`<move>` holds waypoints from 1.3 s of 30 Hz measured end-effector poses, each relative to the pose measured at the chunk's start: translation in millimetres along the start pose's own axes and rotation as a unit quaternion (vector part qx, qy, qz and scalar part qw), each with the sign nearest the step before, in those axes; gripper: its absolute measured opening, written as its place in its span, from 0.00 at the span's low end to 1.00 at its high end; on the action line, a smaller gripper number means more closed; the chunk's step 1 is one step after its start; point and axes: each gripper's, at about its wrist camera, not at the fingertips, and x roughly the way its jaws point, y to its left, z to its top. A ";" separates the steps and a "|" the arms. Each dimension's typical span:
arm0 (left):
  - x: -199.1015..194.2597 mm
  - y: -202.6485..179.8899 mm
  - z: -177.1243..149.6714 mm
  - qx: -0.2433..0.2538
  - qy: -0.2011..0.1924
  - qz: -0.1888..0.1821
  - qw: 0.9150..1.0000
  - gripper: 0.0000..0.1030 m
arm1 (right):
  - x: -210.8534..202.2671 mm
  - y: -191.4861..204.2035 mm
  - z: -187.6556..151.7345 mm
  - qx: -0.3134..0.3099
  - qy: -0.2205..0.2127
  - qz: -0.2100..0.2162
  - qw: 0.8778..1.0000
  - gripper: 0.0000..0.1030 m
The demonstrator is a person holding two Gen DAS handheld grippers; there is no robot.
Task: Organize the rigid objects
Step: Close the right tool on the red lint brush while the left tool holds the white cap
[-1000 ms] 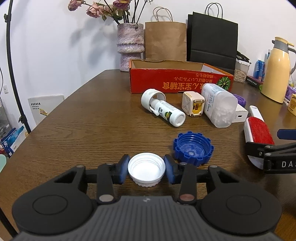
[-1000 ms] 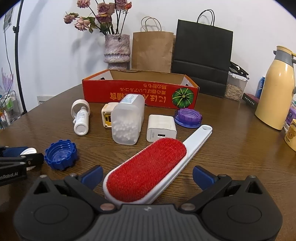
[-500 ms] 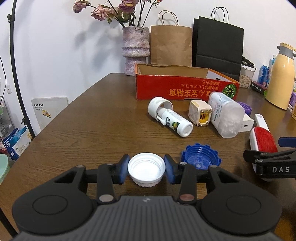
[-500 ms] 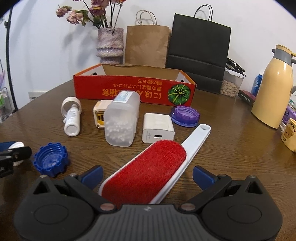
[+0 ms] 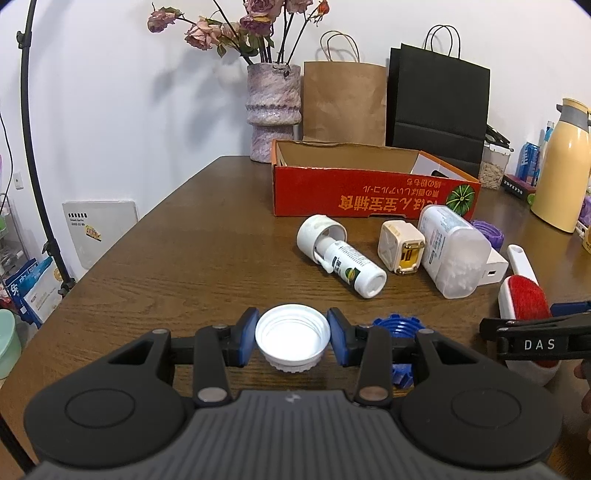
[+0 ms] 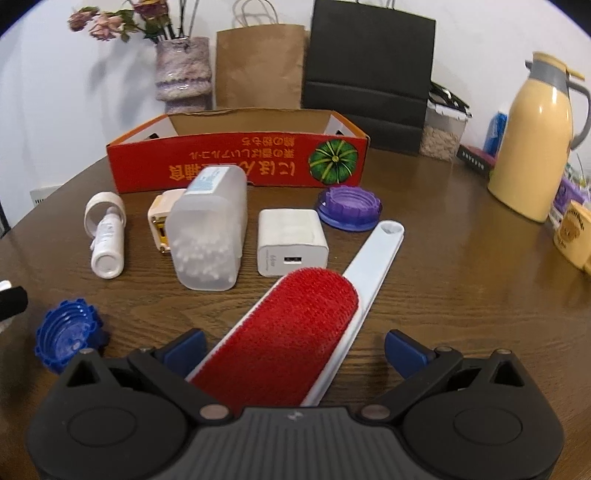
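Bright, even indoor light; the flowers cast soft shadows on the white wall. Fisheye curvature bends both views' edges, corners dark. The right wrist view is slightly blurred

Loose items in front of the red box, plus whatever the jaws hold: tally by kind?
Caps: 3 (white cap, blue cap, purple cap)
Chargers: 2 (white charger, cream charger)
Spray bottle: 1
Cotton swab container: 1
Lint brush: 1
Total: 8
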 end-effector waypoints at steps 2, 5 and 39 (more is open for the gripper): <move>0.0 -0.5 1.3 0.001 -0.001 0.000 1.000 0.40 | 1.7 -2.3 1.3 0.005 0.006 0.007 1.000 0.99; -0.6 -0.7 3.0 0.001 -0.003 -0.001 1.000 0.40 | 3.5 -7.9 3.4 0.004 0.016 0.019 1.000 0.99; -7.9 -15.8 19.2 0.013 -0.021 0.007 1.000 0.40 | -13.8 -55.1 -3.3 0.037 -0.043 0.027 0.998 0.56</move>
